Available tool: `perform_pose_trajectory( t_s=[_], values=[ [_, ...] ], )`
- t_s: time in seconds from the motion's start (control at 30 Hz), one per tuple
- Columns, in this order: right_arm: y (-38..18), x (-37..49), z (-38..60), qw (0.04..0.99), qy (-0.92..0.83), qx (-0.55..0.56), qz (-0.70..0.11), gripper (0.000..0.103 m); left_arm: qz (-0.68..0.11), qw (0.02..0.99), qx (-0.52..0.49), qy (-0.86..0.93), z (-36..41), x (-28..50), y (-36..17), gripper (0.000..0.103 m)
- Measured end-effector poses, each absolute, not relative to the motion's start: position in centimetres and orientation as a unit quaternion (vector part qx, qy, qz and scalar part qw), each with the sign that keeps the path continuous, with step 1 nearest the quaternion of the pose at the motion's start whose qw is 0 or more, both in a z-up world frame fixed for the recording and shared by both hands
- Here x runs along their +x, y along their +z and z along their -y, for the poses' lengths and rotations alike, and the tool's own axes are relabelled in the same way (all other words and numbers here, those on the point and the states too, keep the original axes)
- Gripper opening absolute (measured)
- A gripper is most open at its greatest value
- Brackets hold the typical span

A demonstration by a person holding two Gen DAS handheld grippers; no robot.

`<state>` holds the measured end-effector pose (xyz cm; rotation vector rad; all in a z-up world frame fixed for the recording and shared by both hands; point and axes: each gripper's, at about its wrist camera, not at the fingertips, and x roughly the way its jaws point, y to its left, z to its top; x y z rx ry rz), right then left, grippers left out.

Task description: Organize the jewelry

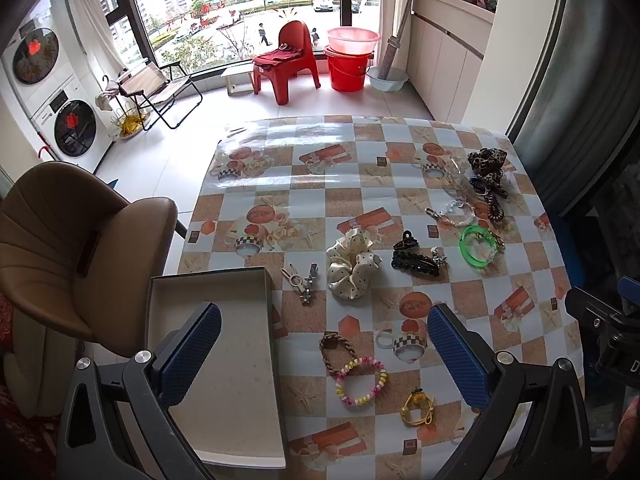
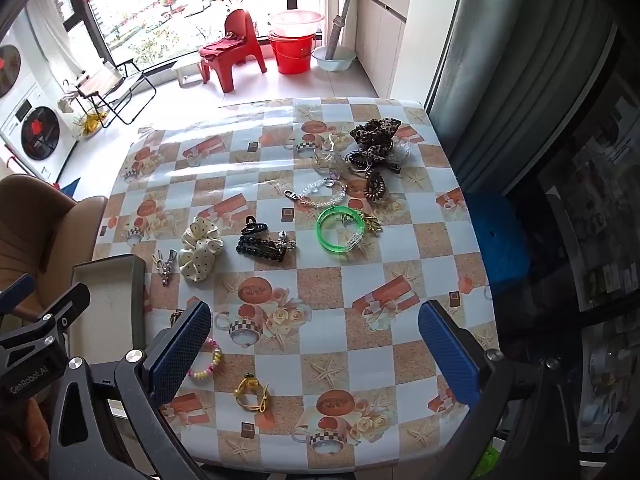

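Checked oilcloth with starfish and teacup prints is seen covering the table (image 1: 320, 184), with a bright window, a red plastic chair (image 1: 286, 60) and red bucket (image 1: 347, 70) beyond. An open, shallow box (image 1: 224, 360) is set at the table's near left edge, nothing visible in it. Jewelry is scattered across the cloth: a cream polka-dot scrunchie (image 1: 351, 270) beside two small hair clips (image 1: 302, 280), black claw clips (image 1: 414, 258), a green bangle (image 1: 478, 246), a clear bead bracelet (image 1: 456, 214), and a leopard scrunchie (image 1: 486, 164) piled with coil ties at the far right. Nearer, a pastel bead bracelet (image 1: 361, 382), a braided brown band (image 1: 338, 350) and a yellow tie (image 1: 418, 406) are laid out. The left gripper (image 1: 325, 354) is held spread wide above box and cloth, nothing gripped; the right gripper (image 2: 315, 350) is likewise spread wide over the cloth, nothing between its pads.
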<state>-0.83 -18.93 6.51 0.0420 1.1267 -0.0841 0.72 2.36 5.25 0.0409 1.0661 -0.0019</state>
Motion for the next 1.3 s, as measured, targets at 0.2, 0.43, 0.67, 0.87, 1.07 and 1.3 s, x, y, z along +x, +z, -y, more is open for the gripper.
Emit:
perform_pose_trajectory(
  t_s=[0.2, 0.43, 0.67, 0.87, 1.07, 1.3],
  values=[
    [6.45, -0.78, 18.94, 0.845, -0.040, 0.020, -0.533, 0.103, -0.509, 0.860, 0.022, 0.000, -2.49, 0.89, 4.97, 0.103],
    [6.40, -0.75, 18.99, 0.845, -0.040, 0.020, -0.533, 0.103, -0.510, 0.860, 0.023, 0.001, -2.52, 1.06, 4.93, 0.103],
    [6.33, -0.73, 18.97, 0.844, -0.040, 0.020, -0.534, 0.103, -0.514, 0.858, 0.020, 0.000, -2.43, 1.13, 4.63, 0.103],
    [6.29, -0.74, 18.93, 0.845, -0.040, 0.020, -0.534, 0.103, -0.515, 0.857, 0.020, 0.000, -2.47, 1.05, 4.52, 0.103],
    [6.24, -0.73, 18.93, 0.844, -0.040, 0.020, -0.534, 0.103, -0.515, 0.857, 0.021, 0.000, -2.50, 1.06, 4.49, 0.103],
    [6.16, -0.70, 18.94, 0.844, -0.040, 0.020, -0.534, 0.103, -0.515, 0.857, 0.021, 0.000, -2.43, 1.13, 4.56, 0.103]
  ],
)
